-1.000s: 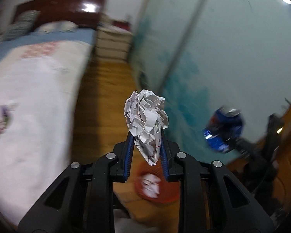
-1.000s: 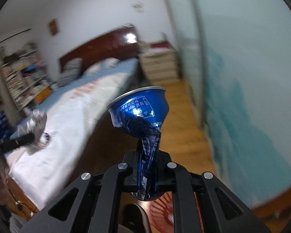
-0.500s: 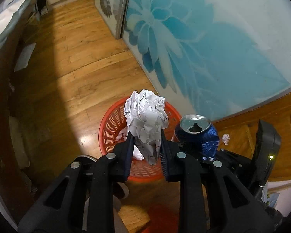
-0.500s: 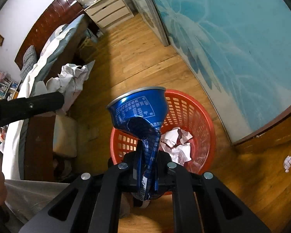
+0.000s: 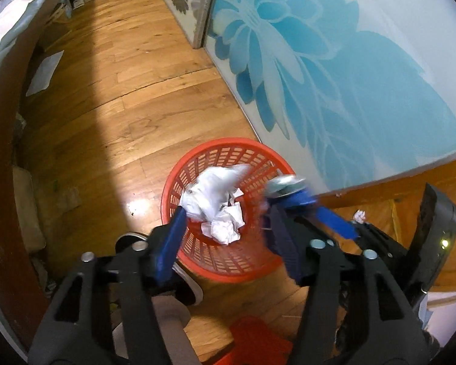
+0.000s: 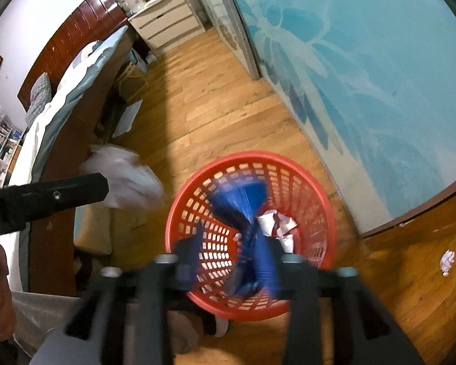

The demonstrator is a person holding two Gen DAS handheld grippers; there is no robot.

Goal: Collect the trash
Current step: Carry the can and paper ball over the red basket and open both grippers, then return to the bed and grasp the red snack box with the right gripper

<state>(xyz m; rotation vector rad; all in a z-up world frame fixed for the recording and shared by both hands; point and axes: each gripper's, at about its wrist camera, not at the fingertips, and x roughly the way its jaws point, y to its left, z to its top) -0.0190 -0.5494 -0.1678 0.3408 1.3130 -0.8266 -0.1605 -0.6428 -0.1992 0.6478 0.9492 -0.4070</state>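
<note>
A red mesh basket stands on the wooden floor; it also shows in the right wrist view. My left gripper is open above it, and a crumpled white paper ball falls, blurred, into the basket onto other paper. My right gripper is open over the basket, and the crushed blue can drops, blurred, between its fingers. The can and right gripper also show in the left wrist view. The falling paper shows in the right wrist view.
A bed with a dark wooden frame runs along the left. A glass door with a blue flower pattern stands at the right. A small paper scrap lies on the floor right of the basket. A white drawer chest stands far back.
Both grippers have opened over the basket. The paper ball has left the left gripper and the blue can has left the right gripper; both are falling.
</note>
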